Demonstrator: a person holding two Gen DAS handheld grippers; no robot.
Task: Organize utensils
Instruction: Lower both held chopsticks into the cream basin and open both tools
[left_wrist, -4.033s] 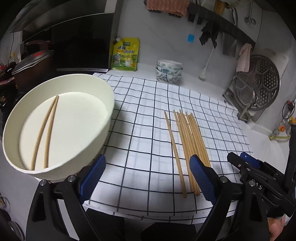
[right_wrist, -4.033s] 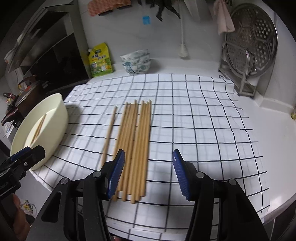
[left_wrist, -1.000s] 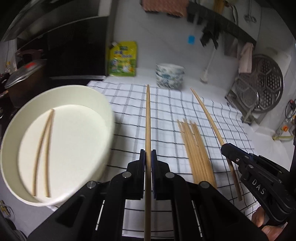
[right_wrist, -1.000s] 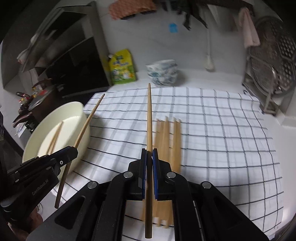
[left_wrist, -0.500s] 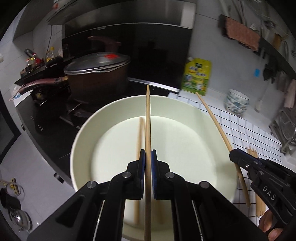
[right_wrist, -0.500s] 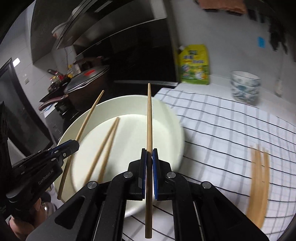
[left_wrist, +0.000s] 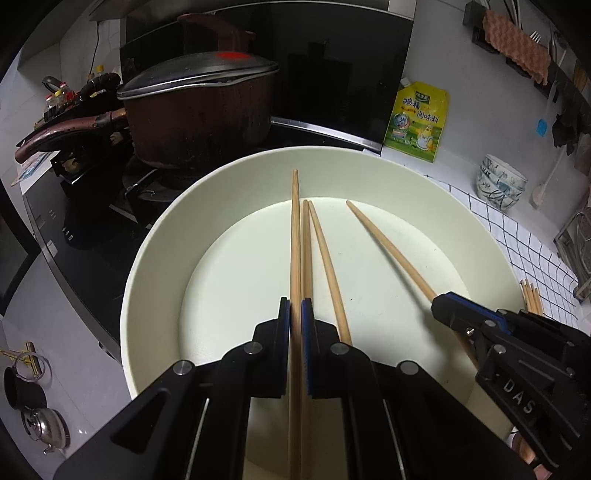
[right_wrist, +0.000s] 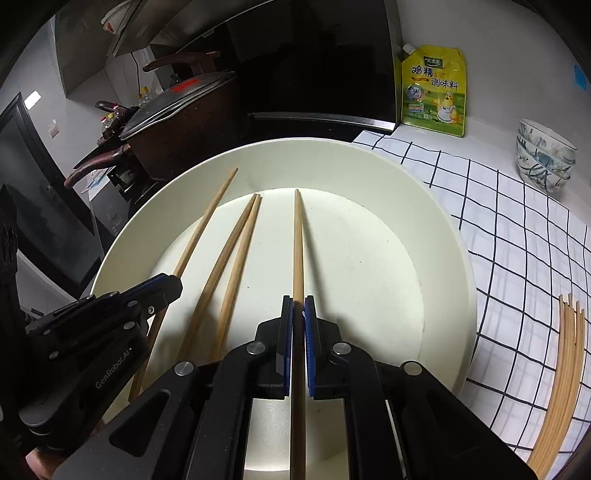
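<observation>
Since a second ago both grippers have swung from over the checked cloth (right_wrist: 517, 229) to above the cream basin (left_wrist: 155, 258). Basin holds two loose chopsticks (left_wrist: 325, 266) lying side by side on its floor. Left gripper (left_wrist: 295, 314) is clamped on one chopstick (left_wrist: 294, 236), tip over the basin's far wall. Right gripper (right_wrist: 298, 314) is clamped on another chopstick (right_wrist: 297, 240), tip over the basin floor. Remaining chopsticks (right_wrist: 565, 354) lie on the cloth, right of the basin.

My two views are dim and sharp; the fisheye bends the edges, corners go black, and the stove side at 10 o'clock stays dark.
</observation>
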